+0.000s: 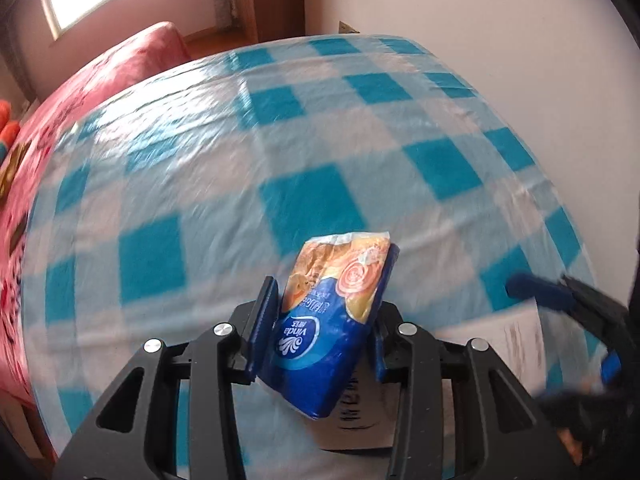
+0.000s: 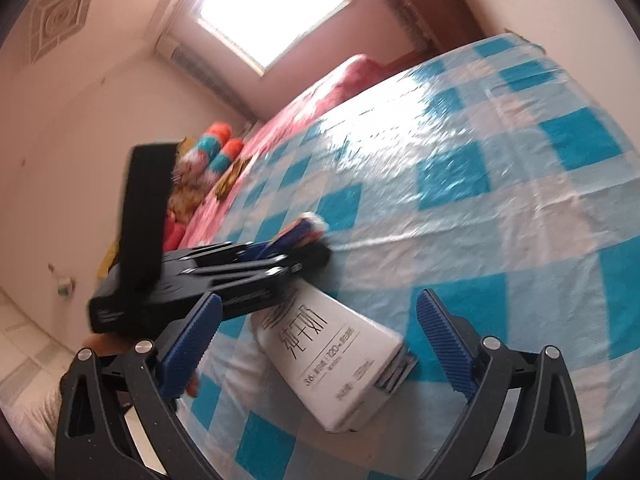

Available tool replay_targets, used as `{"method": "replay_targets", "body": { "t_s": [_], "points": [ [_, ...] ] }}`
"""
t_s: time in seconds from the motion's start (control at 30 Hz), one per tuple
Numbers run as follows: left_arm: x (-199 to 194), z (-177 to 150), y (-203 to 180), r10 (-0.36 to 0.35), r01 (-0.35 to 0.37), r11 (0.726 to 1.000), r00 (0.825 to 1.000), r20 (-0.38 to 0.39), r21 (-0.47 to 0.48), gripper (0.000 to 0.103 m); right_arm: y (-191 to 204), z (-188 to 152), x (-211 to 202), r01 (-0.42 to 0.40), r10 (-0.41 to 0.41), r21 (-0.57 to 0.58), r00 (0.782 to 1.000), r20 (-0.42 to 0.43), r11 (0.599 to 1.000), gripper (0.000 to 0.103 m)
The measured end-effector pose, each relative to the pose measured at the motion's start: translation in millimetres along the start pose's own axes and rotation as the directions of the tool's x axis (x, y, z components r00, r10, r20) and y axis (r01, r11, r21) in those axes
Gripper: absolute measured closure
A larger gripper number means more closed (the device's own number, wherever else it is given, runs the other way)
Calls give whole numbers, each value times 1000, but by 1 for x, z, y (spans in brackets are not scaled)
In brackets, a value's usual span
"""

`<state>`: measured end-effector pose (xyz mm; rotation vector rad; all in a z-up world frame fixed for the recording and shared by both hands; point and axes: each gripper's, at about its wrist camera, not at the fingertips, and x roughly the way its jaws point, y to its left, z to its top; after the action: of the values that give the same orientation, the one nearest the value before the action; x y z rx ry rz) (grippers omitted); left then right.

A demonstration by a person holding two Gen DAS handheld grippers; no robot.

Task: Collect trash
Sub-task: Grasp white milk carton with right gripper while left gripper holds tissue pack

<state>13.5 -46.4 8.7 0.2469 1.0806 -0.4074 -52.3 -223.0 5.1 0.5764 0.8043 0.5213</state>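
Packet (image 1: pixel 332 320) of tissues sitting clamped between the blue pads of the left gripper (image 1: pixel 320 320), tilted, torn top end pointing away, raised over the checked cloth (image 1: pixel 280 140) covering the bench. Lying flat under and just beyond it, a white carton (image 2: pixel 336 356) with black print, resting on the cloth. Hanging over the carton, right gripper (image 2: pixel 316 332) with jaws spread wide, gripping nothing, pads apart on either side of the carton without touching it. Showing at the right edge of the left view, blurred, the same right gripper. Lying beyond the bench, a pink bed (image 1: pixel 120 60) with orange and teal yarn balls (image 2: pixel 220 148). Glaring behind, a window (image 2: pixel 272 8).
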Motion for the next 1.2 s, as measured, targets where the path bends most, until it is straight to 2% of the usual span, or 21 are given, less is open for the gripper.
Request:
{"method": "replay_targets", "body": {
  "t_s": [0.07,0.2,0.27,0.33,0.53,0.73,0.9,1.07,1.13,1.2],
  "points": [
    [-8,-15,13,-5,5,999,1000,11,-39,62,7,-3,7,13,-15,-47,999,-44,999,7],
    [-23,-40,32,-12,16,995,999,39,-101,65,23,-11,18,67,-79,-153,994,-78,986,7],
    [-32,-50,38,-23,30,991,998,59,-131,73,28,-13,22,98,-116,-188,990,-83,977,6],
    [-38,-57,42,-28,39,987,997,76,-155,76,33,-15,24,122,-143,-214,986,-86,969,6],
    [-53,-85,58,-35,60,970,993,113,-234,88,49,-25,31,128,-161,-254,980,-116,959,6],
    [-65,-112,81,-27,68,952,990,137,-299,91,65,-37,37,134,-188,-309,971,-151,942,6],
    [-73,-129,96,-35,82,941,988,149,-328,91,78,-51,38,69,-126,-291,975,-182,954,6],
    [-78,-144,107,-47,102,933,985,164,-345,91,100,-69,42,-19,-64,-306,964,-259,952,6],
    [-80,-149,109,-54,112,930,984,170,-351,91,108,-73,38,3,-86,-331,967,-238,943,6],
    [-82,-154,112,-55,116,927,983,177,-356,91,114,-72,37,77,-155,-372,971,-184,925,6]
  ]
}}
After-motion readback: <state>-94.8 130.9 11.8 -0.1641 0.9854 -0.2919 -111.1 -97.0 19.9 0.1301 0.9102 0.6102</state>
